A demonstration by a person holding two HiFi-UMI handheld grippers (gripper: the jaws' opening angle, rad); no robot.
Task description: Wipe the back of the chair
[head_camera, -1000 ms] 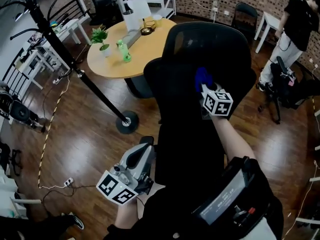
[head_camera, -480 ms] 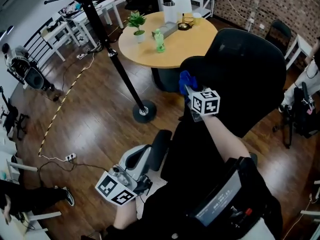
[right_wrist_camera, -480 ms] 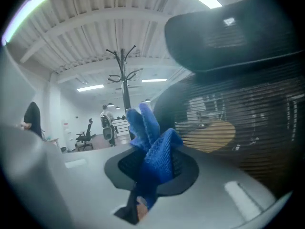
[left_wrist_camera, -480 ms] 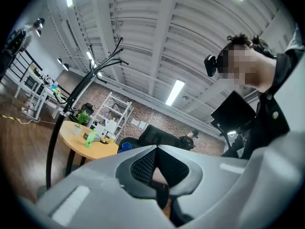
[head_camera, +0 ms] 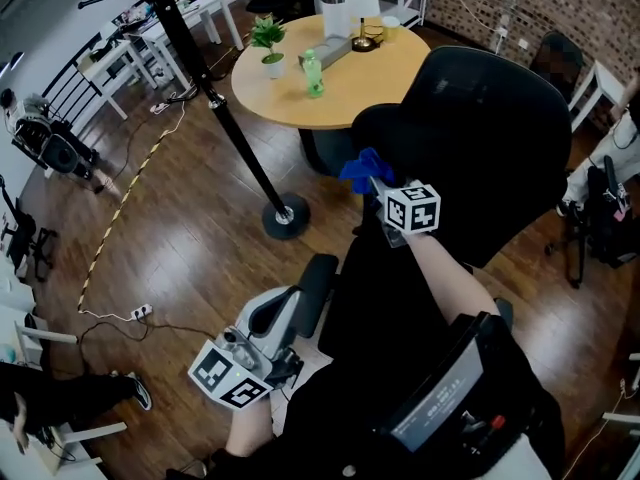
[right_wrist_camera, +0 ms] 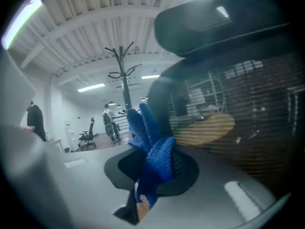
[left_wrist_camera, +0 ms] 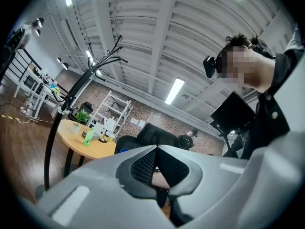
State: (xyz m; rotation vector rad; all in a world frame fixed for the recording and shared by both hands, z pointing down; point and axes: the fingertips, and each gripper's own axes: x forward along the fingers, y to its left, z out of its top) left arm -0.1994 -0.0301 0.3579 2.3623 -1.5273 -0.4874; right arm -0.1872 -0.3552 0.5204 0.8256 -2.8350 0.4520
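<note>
The chair (head_camera: 500,133) stands just in front of the person, right of middle on the wood floor, its black mesh back turned toward them and the round table (head_camera: 335,88) behind it on the far side. A blue cloth (head_camera: 362,168) sits at the left edge of that back, about level with the upper curve; I can't tell whether it is pressed on the mesh or only beside it. The right gripper (head_camera: 382,186) has its jaws clamped on the cloth, which bunches up past the tips. The left gripper (head_camera: 268,330) hangs low and near, well apart from the chair, jaws together with nothing in them. The mesh shows no streak or damp mark, so what is already wiped can't be read; I'd judge the wiping is under way, with the broad right part perhaps left to cover.
</note>
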